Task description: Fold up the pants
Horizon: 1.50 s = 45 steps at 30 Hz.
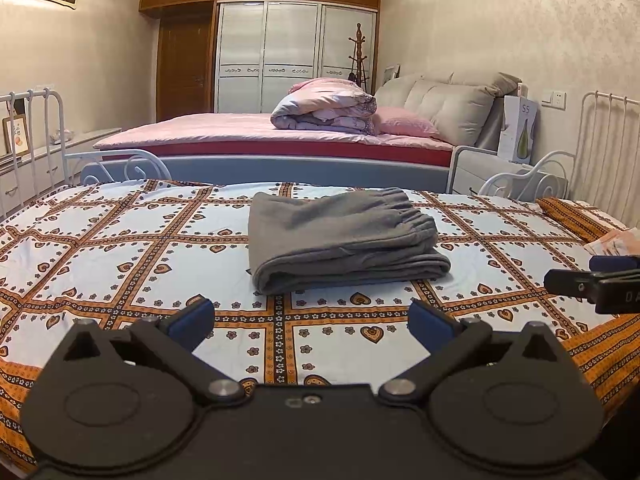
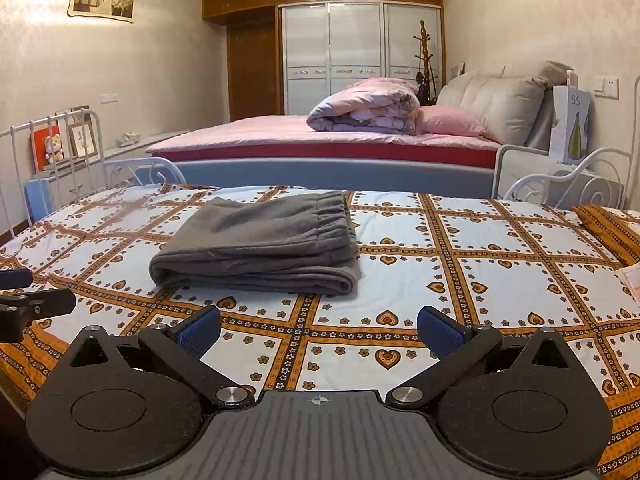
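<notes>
Grey pants (image 1: 340, 240) lie folded in a compact stack on the patterned bedsheet (image 1: 120, 240), elastic waistband on top toward the right. They also show in the right wrist view (image 2: 260, 244), left of centre. My left gripper (image 1: 312, 320) is open and empty, just short of the stack's near edge. My right gripper (image 2: 318, 330) is open and empty, nearer than the stack and to its right. The right gripper's fingers (image 1: 592, 280) show at the right edge of the left wrist view.
White metal bed rails stand at the left (image 1: 36, 128) and right (image 1: 600, 140) ends. A pink bed (image 1: 260, 132) with a rolled quilt (image 1: 326, 108) lies beyond. An orange pillow (image 2: 612, 228) and a pale cloth (image 1: 616, 240) sit at the right.
</notes>
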Each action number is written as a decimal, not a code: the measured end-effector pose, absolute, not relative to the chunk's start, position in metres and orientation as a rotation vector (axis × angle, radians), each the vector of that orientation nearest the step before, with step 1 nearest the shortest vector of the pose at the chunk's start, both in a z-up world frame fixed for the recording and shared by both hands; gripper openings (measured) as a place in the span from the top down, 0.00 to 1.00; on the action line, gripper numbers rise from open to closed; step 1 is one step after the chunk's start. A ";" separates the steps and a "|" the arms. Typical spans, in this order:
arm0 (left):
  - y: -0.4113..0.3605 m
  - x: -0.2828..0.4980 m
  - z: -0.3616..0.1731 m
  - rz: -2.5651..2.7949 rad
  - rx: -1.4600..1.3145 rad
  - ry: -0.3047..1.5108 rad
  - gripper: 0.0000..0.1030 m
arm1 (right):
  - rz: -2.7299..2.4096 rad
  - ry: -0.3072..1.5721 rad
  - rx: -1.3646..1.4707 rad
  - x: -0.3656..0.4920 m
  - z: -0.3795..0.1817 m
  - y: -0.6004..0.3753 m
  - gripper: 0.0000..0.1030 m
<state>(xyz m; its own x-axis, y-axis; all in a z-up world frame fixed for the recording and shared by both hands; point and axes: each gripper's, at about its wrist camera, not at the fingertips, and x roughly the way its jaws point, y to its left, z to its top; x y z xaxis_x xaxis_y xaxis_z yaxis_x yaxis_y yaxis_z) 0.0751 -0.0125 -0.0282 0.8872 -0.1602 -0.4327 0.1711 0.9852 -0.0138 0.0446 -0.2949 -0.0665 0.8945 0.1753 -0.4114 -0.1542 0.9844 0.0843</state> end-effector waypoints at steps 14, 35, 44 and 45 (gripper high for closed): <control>-0.012 0.074 -0.027 -0.176 0.024 0.441 0.06 | 0.172 0.439 0.060 0.046 -0.067 -0.296 0.00; -0.011 0.075 -0.028 -0.178 0.020 0.440 0.06 | 0.177 0.445 0.056 0.047 -0.068 -0.296 0.00; -0.011 0.075 -0.030 -0.176 0.027 0.440 0.06 | 0.176 0.443 0.055 0.047 -0.068 -0.295 0.00; -0.011 0.075 -0.030 -0.174 0.028 0.437 0.06 | 0.176 0.442 0.056 0.047 -0.068 -0.295 0.00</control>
<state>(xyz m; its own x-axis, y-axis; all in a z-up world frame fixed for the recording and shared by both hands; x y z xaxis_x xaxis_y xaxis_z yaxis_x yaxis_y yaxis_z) 0.0751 -0.0110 -0.0299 0.8914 -0.1615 -0.4234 0.1735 0.9848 -0.0105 0.0467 -0.2952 -0.0681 0.8890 0.1812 -0.4206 -0.1567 0.9833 0.0924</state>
